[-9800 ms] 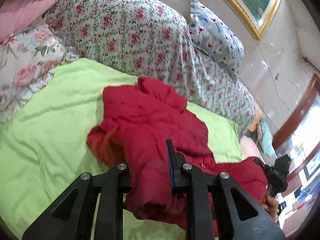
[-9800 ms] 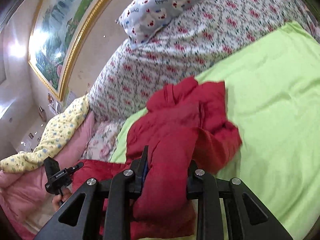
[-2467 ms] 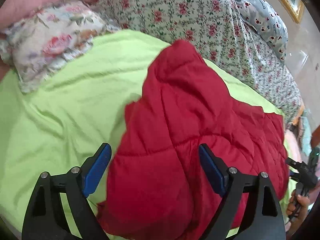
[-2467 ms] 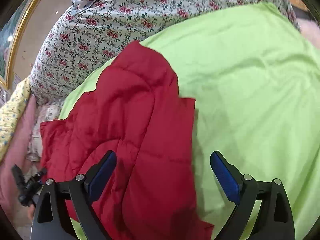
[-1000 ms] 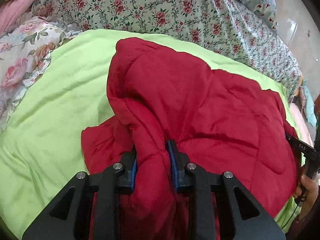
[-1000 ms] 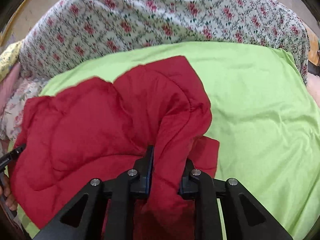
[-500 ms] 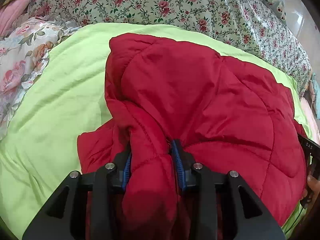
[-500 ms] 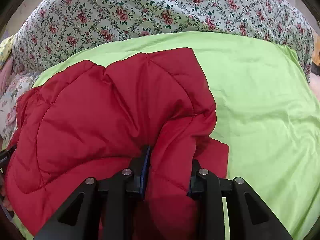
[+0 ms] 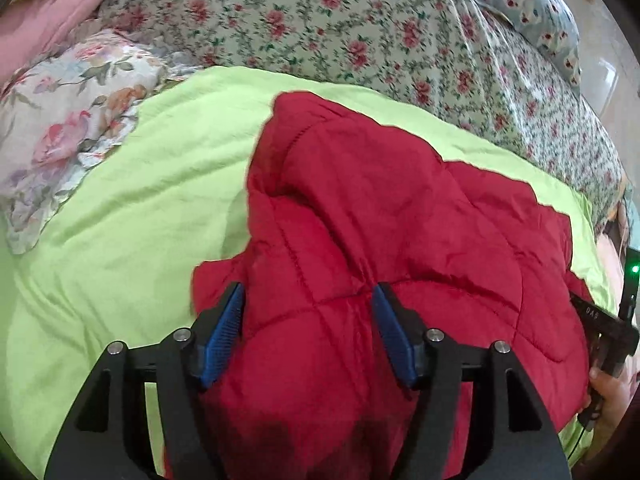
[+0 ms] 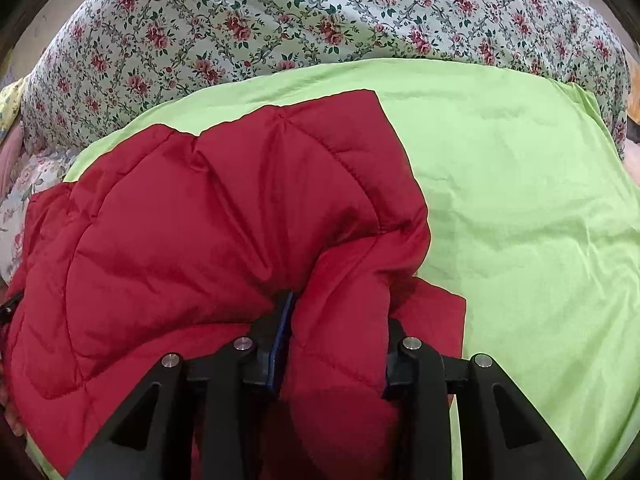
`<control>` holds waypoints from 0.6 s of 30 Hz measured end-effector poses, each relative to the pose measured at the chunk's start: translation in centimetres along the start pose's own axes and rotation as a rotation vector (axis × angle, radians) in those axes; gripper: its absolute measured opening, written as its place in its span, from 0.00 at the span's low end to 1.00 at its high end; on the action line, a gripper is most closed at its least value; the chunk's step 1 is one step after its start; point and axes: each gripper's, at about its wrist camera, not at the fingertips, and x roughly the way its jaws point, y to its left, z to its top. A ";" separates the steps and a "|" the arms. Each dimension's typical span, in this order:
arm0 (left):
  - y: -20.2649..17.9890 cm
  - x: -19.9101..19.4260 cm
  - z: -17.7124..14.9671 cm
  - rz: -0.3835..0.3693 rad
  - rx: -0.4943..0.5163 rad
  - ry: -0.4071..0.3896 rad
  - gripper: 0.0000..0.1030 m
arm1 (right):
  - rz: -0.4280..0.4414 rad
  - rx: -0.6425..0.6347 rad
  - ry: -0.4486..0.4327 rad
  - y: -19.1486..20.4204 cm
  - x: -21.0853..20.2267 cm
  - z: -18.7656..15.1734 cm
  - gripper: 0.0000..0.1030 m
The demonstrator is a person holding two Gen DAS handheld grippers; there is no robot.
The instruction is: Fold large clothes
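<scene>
centrally, red quilted jacket (image 9: 380, 240) lies bunched on the lime green sheet (image 9: 120, 220), its near edge folded over itself. left gripper (image 9: 308, 328): jaws parted wide, blue pads either side of a padded fold, neither pad clearly pressing the fabric. right gripper (image 10: 332, 340): jaws drawn in tight on a thick roll of the jacket's near right corner, cloth bulging up between them. floral quilt (image 10: 320, 20) heaped along the far side of the sheet; rose-print pillow (image 9: 68, 128) at the sheet's left edge, apart from the jacket.
</scene>
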 end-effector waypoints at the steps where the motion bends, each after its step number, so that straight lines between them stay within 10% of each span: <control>1: 0.2 -0.3 0.0 -0.001 -0.009 -0.006 0.63 | 0.001 0.000 0.000 0.0 0.0 0.0 0.33; 18: -2.4 -7.1 -2.7 -0.084 0.049 -0.081 0.69 | 0.019 0.019 -0.009 -0.2 -0.3 -0.1 0.40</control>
